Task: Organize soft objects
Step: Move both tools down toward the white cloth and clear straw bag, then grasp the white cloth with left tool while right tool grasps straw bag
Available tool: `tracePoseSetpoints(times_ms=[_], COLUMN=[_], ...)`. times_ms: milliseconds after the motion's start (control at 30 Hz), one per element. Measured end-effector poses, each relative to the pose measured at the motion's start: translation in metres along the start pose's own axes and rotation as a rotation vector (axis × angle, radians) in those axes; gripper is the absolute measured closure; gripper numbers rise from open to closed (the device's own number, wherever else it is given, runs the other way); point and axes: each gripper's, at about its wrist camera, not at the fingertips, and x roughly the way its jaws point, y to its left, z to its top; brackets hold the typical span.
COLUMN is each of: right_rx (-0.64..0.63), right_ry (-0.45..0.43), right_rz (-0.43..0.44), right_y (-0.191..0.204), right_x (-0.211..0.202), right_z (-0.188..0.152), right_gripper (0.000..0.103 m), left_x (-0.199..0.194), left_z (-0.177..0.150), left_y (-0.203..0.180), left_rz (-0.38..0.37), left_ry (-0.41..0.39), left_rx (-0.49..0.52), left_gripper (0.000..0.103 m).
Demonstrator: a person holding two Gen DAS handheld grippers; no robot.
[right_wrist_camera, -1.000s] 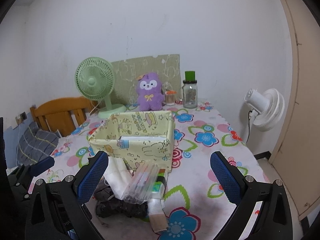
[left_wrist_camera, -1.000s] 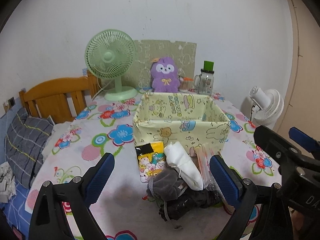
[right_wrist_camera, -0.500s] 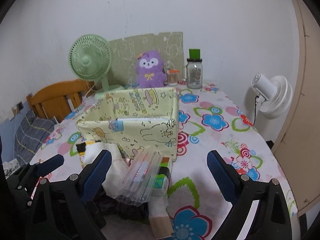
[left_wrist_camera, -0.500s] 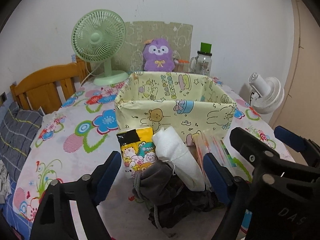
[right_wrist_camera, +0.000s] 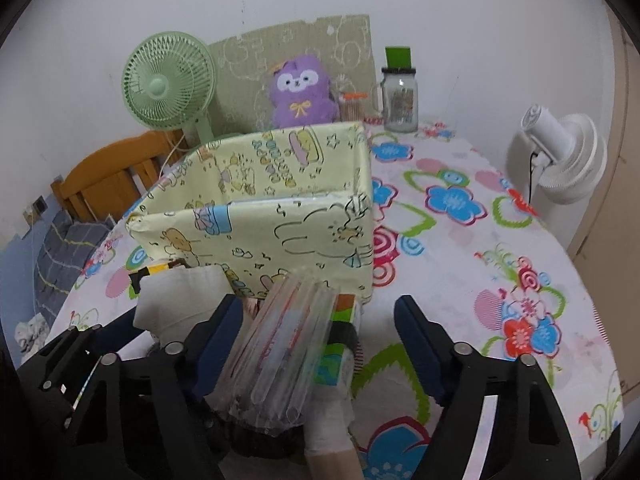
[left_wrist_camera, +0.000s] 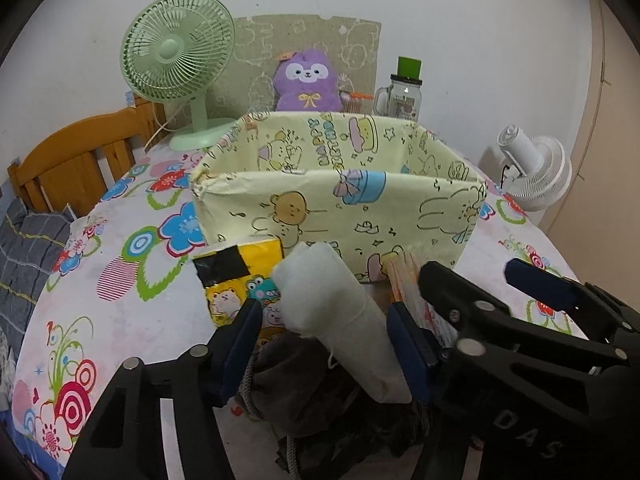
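Room for moving is widest on the right, where the flowered tablecloth (right_wrist_camera: 472, 264) lies bare out to its curved edge; on the left, bare cloth runs to the rim by the wooden chair (left_wrist_camera: 76, 156). Near the grippers the soft things crowd together just in front of the pale yellow box (left_wrist_camera: 340, 208), a paper-wrapped, open-topped bin with creased walls and cartoon prints. The left gripper (left_wrist_camera: 324, 344) has its jaws closing around a rolled white cloth (left_wrist_camera: 332, 308), soft and tube-shaped, with small gaps showing beside the blue pads. Under the roll lies a dark, crumpled drawstring pouch (left_wrist_camera: 312, 392); a glossy yellow packet (left_wrist_camera: 240, 280) sits at far left of the heap. The right gripper (right_wrist_camera: 320, 344) is closing too, straddling a clear crinkled plastic sleeve (right_wrist_camera: 284, 348) with a wide gap on its right side. Far behind stand a green fan (left_wrist_camera: 180, 56), a fuzzy purple plush (left_wrist_camera: 306, 82) and a glass jar (left_wrist_camera: 404, 94).
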Motion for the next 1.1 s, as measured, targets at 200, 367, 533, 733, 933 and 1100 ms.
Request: tracePoseSetpoints(times_ms=[200, 367, 533, 733, 933, 1100], right_rx=[0.021, 0.026, 0.013, 0.015, 0.011, 0.019], right_ry=[0.049, 0.069, 0.063, 0.057, 0.041, 0.023], right_rz=[0.033, 0.060, 0.058, 0.067, 0.056, 0.058], right_y=[-0.001, 0.002, 0.005, 0.006, 0.006, 0.006], right_x=[0.013, 0.019, 0.017, 0.012, 0.003, -0.005], right_z=[-0.001, -0.001, -0.001, -0.001, 0.000, 0.001], right_gripper=[0.039, 0.049, 0.062, 0.075, 0.080, 0.081], left_x=[0.007, 0.008, 0.008, 0.005, -0.004, -0.012], left_z=[0.000, -0.001, -0.001, 0.000, 0.000, 0.002], left_y=[-0.003, -0.006, -0.006, -0.008, -0.011, -0.013], left_rz=[-0.001, 0.003, -0.008, -0.021, -0.025, -0.032], left_ry=[0.019, 0.026, 0.024, 0.015, -0.007, -0.030], left_rx=[0.011, 0.024, 0.031, 0.032, 0.037, 0.045], left_gripper=[0.050, 0.055, 0.063, 0.076, 0.083, 0.087])
